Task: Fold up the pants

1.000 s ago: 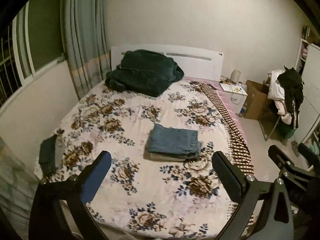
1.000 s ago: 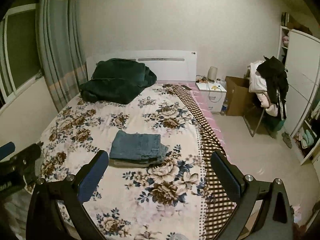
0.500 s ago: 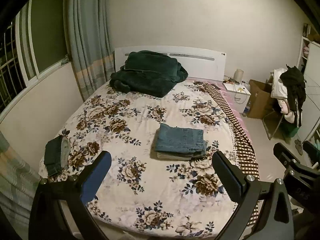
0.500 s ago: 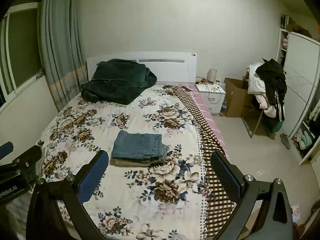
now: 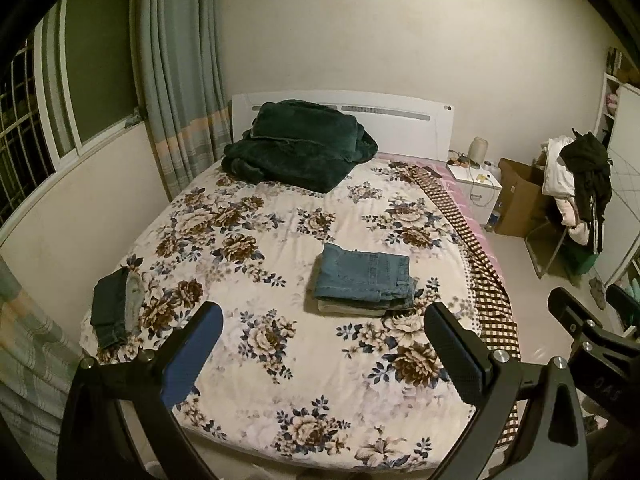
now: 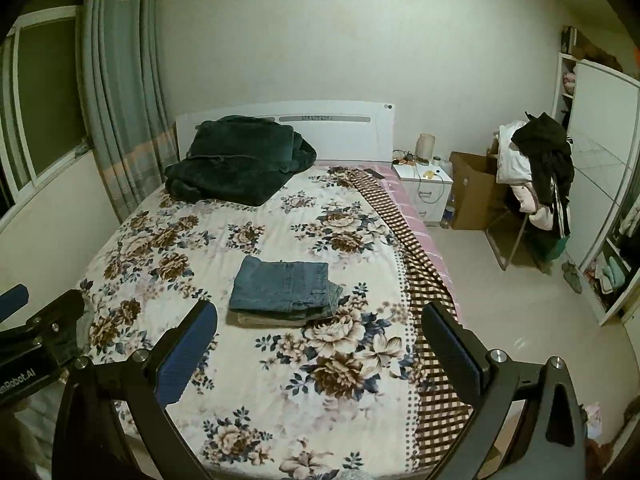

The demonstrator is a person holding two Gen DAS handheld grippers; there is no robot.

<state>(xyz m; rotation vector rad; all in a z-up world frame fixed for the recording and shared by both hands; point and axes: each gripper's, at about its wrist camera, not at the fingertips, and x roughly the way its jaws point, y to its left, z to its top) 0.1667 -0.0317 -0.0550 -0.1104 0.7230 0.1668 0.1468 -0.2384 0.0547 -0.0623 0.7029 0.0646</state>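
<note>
Folded blue jeans (image 5: 364, 276) lie stacked on a folded beige pair in the middle of the floral bed (image 5: 248, 216); they also show in the right wrist view (image 6: 284, 286). Another folded dark pair (image 5: 114, 308) lies at the bed's left front corner. My left gripper (image 5: 322, 320) is open and empty, held back above the foot of the bed. My right gripper (image 6: 320, 318) is open and empty, likewise well short of the jeans. Each gripper's body shows at the edge of the other's view.
A dark green blanket (image 5: 300, 144) is heaped by the white headboard. A checked cloth (image 6: 424, 276) runs down the bed's right edge. A nightstand (image 6: 426, 188), cardboard box (image 6: 474, 188) and chair piled with clothes (image 6: 536, 172) stand on the right. Curtains (image 5: 180, 80) hang on the left.
Both grippers have drawn back and risen from the bed, so the bed and folded jeans look smaller and farther. Both stay open and empty.
</note>
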